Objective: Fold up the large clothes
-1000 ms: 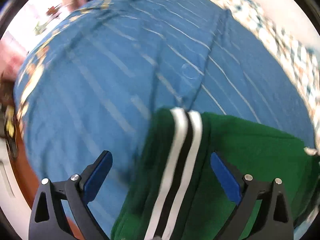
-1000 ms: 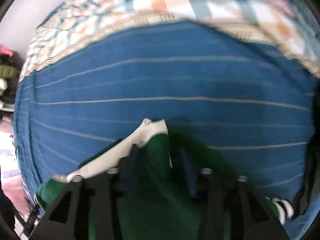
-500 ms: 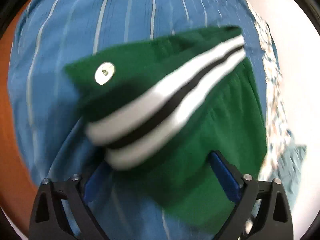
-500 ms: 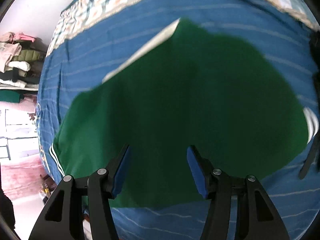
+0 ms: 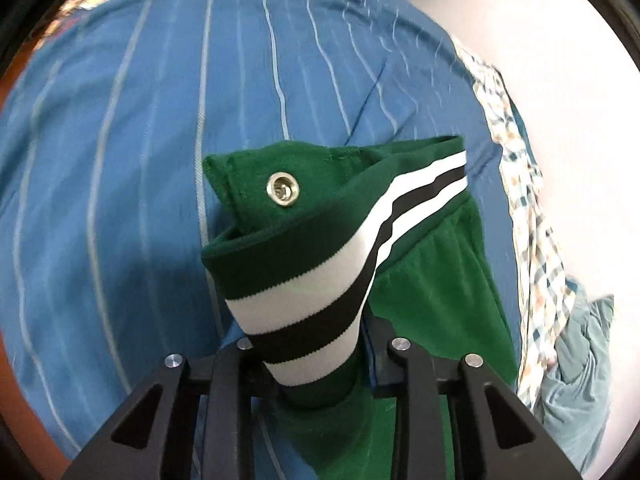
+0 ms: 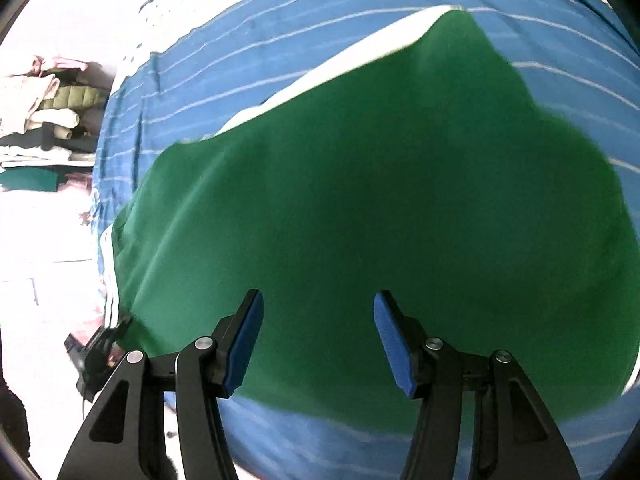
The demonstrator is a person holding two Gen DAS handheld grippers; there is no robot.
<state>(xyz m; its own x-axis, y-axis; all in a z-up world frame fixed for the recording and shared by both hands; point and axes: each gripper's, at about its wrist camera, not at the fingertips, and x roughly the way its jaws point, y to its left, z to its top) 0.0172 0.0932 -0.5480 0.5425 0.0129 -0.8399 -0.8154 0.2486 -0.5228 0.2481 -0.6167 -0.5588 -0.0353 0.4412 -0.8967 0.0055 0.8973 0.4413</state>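
Two tools are in view over a bed covered by a blue striped sheet (image 5: pixel 140 160). The left tool (image 5: pixel 316 364) is clamped narrow on the ribbed hem of a green jacket (image 5: pixel 432 288), with the white-and-black striped band (image 5: pixel 320 312) bunched up between its fingers and standing above them. A metal snap button (image 5: pixel 283 191) sits on the folded green flap just behind the band. The rest of the garment trails off to the right of that tool and lies on the sheet.

The right tool (image 6: pixel 318 336) is spread wide, its blue pads (image 6: pixel 244 340) apart and gripping nothing. Beyond it the green jacket (image 6: pixel 380 208) spreads broadly across the sheet (image 6: pixel 280 48), a white edge (image 6: pixel 340 68) showing along its far left side. This view is blurred, so whether the cloth lies quite flat or is partly raised is hard to tell.

A checked blanket (image 5: pixel 532 232) runs along the bed's far edge in the left view, with a crumpled grey-blue cloth (image 5: pixel 580 364) beside it. Stacked clothes (image 6: pixel 44 108) sit at the left of the right view.
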